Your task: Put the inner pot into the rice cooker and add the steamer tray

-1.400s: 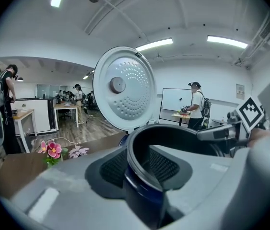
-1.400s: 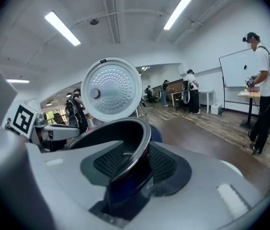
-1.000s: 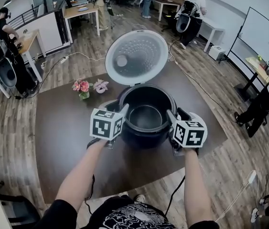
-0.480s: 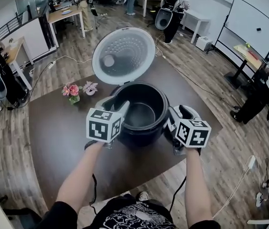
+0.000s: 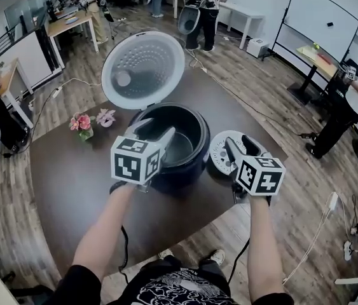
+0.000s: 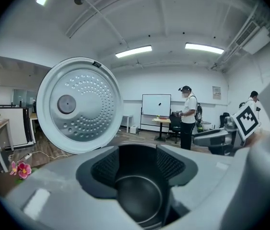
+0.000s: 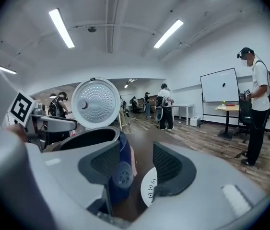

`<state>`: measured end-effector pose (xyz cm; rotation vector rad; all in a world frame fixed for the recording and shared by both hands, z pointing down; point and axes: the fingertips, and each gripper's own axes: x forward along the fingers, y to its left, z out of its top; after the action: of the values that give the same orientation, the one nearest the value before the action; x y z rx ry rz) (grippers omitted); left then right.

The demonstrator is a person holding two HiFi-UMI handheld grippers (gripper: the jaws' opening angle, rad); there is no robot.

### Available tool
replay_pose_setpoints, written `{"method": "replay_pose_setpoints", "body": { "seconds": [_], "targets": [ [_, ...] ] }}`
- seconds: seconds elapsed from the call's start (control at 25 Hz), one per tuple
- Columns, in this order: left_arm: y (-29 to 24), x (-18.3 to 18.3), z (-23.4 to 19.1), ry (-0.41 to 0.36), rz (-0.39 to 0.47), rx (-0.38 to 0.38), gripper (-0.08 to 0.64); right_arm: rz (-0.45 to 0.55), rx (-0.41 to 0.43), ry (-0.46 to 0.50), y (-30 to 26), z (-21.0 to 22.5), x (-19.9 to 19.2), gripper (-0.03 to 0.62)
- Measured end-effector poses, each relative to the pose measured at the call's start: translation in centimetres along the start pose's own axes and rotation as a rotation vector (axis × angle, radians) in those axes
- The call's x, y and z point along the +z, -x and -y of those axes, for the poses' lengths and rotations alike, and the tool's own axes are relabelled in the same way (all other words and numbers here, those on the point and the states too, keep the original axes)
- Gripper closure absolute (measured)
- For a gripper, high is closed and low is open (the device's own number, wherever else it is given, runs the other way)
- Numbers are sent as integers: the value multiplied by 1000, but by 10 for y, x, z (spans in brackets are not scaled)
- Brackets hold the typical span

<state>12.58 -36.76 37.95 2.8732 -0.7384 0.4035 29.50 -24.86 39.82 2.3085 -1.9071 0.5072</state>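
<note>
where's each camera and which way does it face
Head view: on the person's head, facing down at the rice cooker; forearms and grippers show.
Left gripper view: on the left gripper; its empty jaws, which have just been opening, frame the inner pot.
Right gripper view: on the right gripper, looking between open jaws at the steamer tray.
Both gripper views share the raised lid.

**No Legible Wording in View**

Nothing here can be read as text. The cube (image 5: 135, 159) on the left tongs (image 5: 158, 132), in front of the rice cooker (image 5: 185, 164), and the cube (image 5: 261, 175) on the right tongs (image 5: 240, 147), to the cooker's right, carry black-and-white square patterns, not letters. A small dark label (image 6: 96, 64) on the rim of the cooker's raised lid (image 6: 79, 105) is too small to read. Far behind the cooker, a whiteboard (image 6: 156, 104) bears one dark mark, and a wall notice (image 6: 216, 92) is illegible.
</note>
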Motion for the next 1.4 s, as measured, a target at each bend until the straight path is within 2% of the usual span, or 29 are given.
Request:
{"method": "replay_pose_setpoints", "body": {
  "seconds": [0.28,0.56,0.96,1.16,1.4],
  "targets": [
    [-14,7,37,-13,2,30,292,12,31,-13,22,39,-3,356],
    [-30,9,86,-4,2,96,273,6,82,-8,46,93,-6,328],
    [-59,8,170,16,10,177,237,-4,171,14,78,174,-6,305],
    [-72,9,204,47,16,193,232,-17,209,18,91,202,-6,290],
    [-94,13,230,47,6,190,221,-11,233,21,97,224,2,281]
  ]
}}
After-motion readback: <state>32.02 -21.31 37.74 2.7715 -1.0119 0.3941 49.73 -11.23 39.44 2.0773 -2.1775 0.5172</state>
